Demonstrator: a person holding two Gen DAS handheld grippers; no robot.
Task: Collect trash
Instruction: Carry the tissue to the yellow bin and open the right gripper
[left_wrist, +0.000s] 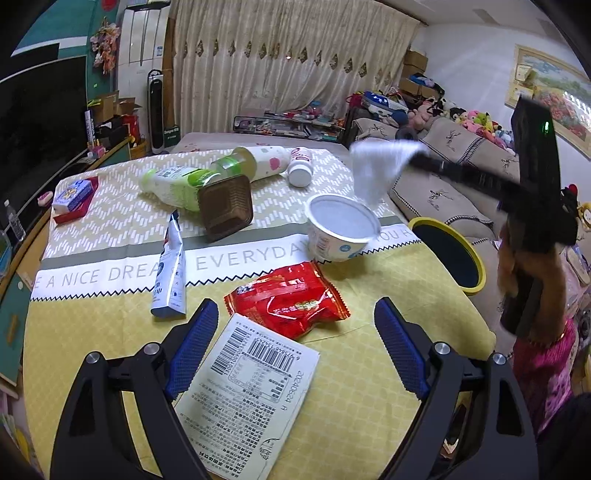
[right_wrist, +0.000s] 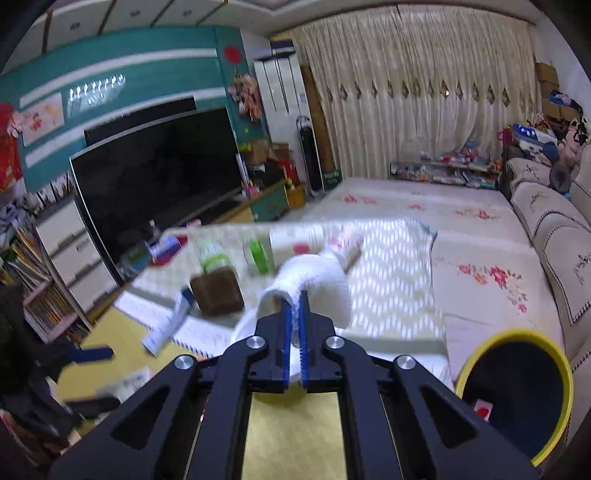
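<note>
Item in hand: crumpled white paper tissue, pinched at one gathered corner between the clenched blue pads of my right gripper, hanging clear above the yellow patterned tablecloth. I judge it very light, soft and limp; any fold gives purchase, and it will flutter when let go.

Destination: round yellow-rimmed dark bin, on the floor just beside the table, near the beige sofa.

My left gripper: released, jaws wide, nothing between them, over a pale printed barcode packet.

Remaining stock:
- red foil snack bag: crinkly, slippery; take a sealed edge.
- white paper bowl: light, crushable; take the rim.
</note>
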